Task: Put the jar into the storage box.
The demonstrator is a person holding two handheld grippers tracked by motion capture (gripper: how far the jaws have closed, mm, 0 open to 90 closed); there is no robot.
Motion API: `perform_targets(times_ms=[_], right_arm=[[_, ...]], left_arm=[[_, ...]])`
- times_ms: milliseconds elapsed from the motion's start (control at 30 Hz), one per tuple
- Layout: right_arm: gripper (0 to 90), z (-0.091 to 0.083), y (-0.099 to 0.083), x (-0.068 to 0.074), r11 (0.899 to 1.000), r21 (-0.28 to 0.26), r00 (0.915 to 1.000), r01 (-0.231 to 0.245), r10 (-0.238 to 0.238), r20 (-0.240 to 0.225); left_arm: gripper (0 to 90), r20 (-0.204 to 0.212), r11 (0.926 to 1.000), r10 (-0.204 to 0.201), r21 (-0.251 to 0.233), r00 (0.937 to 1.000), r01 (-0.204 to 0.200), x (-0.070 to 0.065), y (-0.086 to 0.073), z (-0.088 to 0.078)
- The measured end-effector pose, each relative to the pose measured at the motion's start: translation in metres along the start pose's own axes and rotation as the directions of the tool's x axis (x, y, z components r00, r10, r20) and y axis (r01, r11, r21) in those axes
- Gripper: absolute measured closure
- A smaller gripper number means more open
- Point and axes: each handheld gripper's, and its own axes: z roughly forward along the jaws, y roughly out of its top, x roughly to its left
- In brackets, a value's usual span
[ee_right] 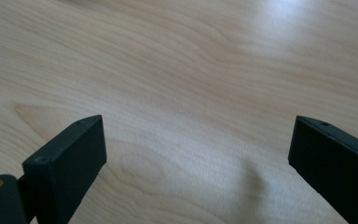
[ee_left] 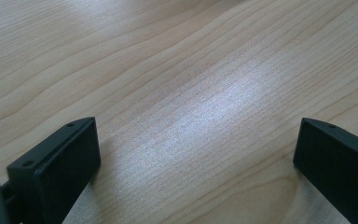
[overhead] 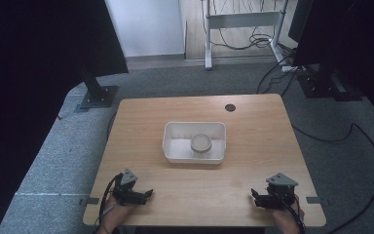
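While both tools rest low in the high view, the left gripper (overhead: pixel 147 193) and right gripper (overhead: pixel 253 199) sit well apart from the white rectangular plastic tray (overhead: pixel 174 151) at centre frame, which holds a round clear-lidded jar (overhead: pixel 201 143). Left gripper view: jaws spread wide over bare light wooden table (ee_left: pixel 191 93). Right gripper view: likewise wide, empty. Approach the jar from above, probably squarely.

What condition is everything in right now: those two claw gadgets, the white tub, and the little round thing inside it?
left gripper: open, jaws wide apart over bare wood, holding nothing.
right gripper: open, jaws wide apart, holding nothing.
white tub: upright at the middle of the table, no lid.
round container: sits inside the tub toward its right; whether it holds anything, I cannot tell.
wooden table: bare around the tub.
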Motion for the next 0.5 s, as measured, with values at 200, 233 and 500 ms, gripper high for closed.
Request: perform_targets(times_ms=[200, 233, 500], right_arm=[[4.0, 0.0, -0.009, -0.002, 0.999, 0.029, 0.9999, -0.014, 0.014, 0.006], [3.9, 0.0, -0.01, -0.002, 0.999, 0.035, 0.9999, -0.015, 0.015, 0.008], [3.2, 0.0, -0.016, -0.004, 0.998, 0.039, 0.9988, -0.049, 0.049, 0.004]], left_arm=[[0.2, 0.0, 1.0, 0.0, 0.0, 1.0, 0.0, 0.0, 0.0, 0.0], [0.2, 0.0, 1.0, 0.0, 0.0, 1.0, 0.0, 0.0, 0.0, 0.0], [0.2, 0.0, 1.0, -0.001, 0.0, 1.0, 0.001, 0.0, 0.0, 0.0]])
